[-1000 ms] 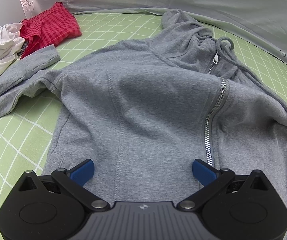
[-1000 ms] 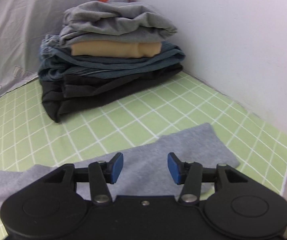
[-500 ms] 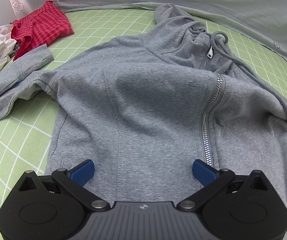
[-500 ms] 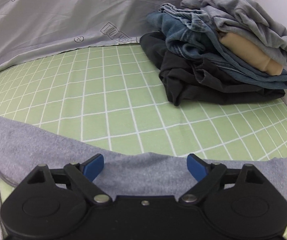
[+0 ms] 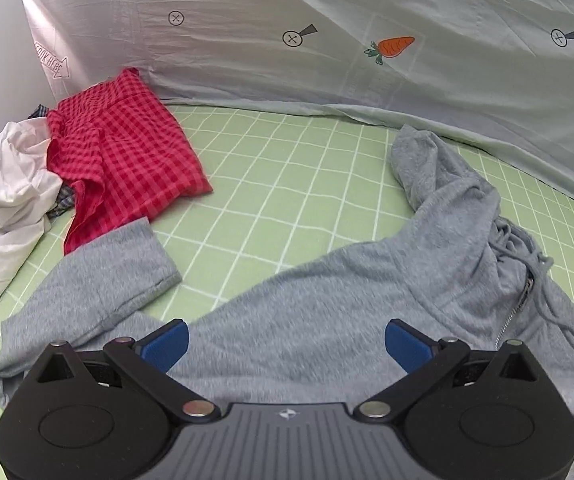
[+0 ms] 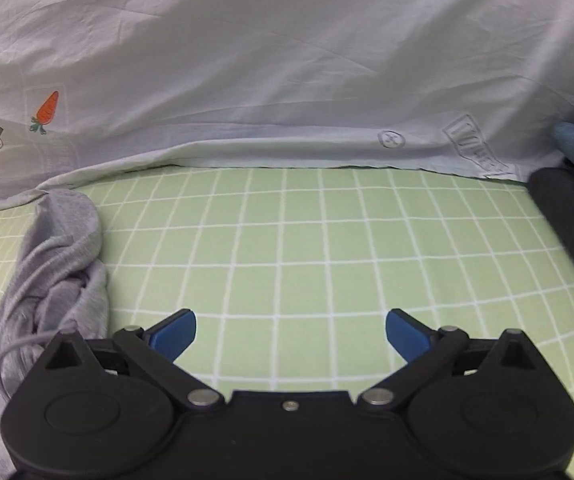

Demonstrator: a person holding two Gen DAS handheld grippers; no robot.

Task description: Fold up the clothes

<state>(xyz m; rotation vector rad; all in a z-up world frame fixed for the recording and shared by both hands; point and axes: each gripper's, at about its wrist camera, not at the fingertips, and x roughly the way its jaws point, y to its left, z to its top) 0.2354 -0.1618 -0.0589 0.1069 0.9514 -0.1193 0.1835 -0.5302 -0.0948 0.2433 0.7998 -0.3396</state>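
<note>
A grey zip hoodie (image 5: 327, 320) lies spread on the green checked mat (image 5: 287, 184), its hood (image 5: 439, 176) toward the back and one sleeve (image 5: 99, 280) bent out to the left. My left gripper (image 5: 285, 344) hovers open over the hoodie's shoulder, with only flat fabric below its blue pads. In the right wrist view, the hood and drawstring (image 6: 63, 248) bunch at the left edge. My right gripper (image 6: 291, 336) is over bare mat (image 6: 327, 240); its jaws are opening wide and nothing is between them.
A red checked garment (image 5: 127, 148) and a crumpled white one (image 5: 3, 200) lie at the back left. A stack of dark and denim folded clothes (image 6: 567, 216) sits at the right edge. A pale printed sheet (image 6: 287, 80) hangs along the back.
The left view has shifted from the hoodie's front up toward its shoulder and left sleeve. The right gripper swung left, away from the sleeve and the stack, and its jaws widened.
</note>
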